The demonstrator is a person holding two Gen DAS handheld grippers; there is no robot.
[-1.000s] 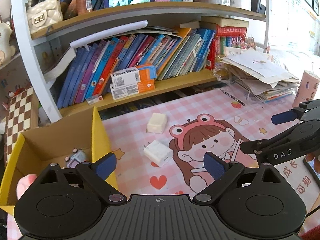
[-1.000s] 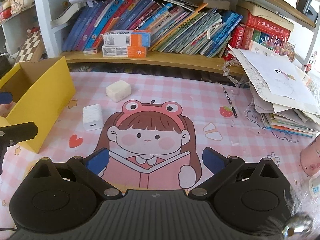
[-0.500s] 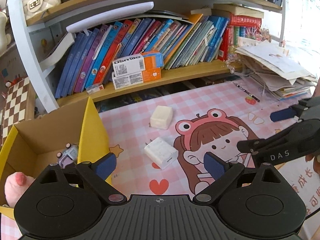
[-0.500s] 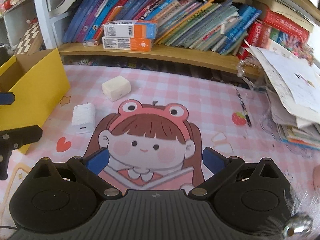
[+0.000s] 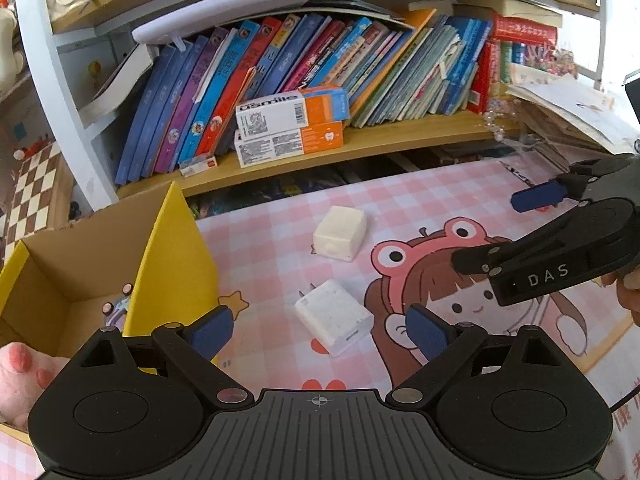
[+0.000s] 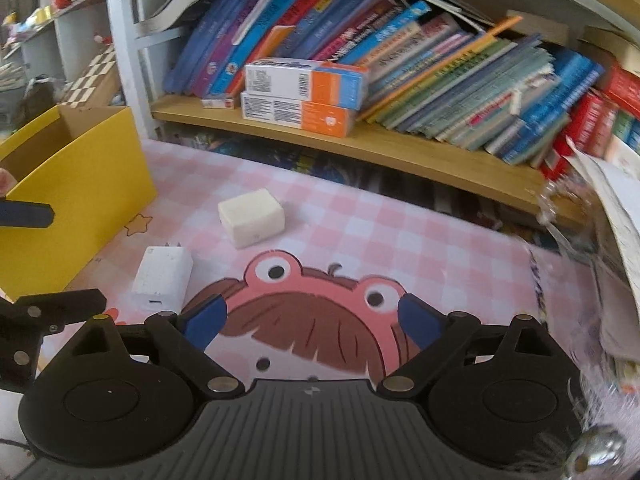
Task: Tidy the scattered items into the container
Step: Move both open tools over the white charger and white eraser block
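Observation:
A white charger plug [image 5: 333,322] [image 6: 163,278] lies on the pink checked mat. A cream block [image 5: 340,232] [image 6: 251,217] lies just beyond it. The yellow cardboard box [image 5: 172,256] [image 6: 84,184] stands at the left, holding a pink plush [image 5: 24,376] and a small purple item [image 5: 118,306]. My left gripper [image 5: 318,332] is open and empty, with the charger between its fingertips and slightly ahead. My right gripper [image 6: 310,320] is open and empty over the frog-girl picture, right of the charger; it also shows in the left wrist view [image 5: 532,228].
A wooden shelf [image 5: 360,140] of leaning books runs behind the mat, with two orange and white cartons [image 5: 292,124] [image 6: 304,96] stacked on it. A pile of papers [image 5: 568,112] sits at the right. A checkerboard [image 5: 28,184] stands far left.
Both grippers have moved forward and lower toward the mat. The charger now sits closer, between the left gripper's fingertips. The right gripper has come nearer the cream block. Both stay open.

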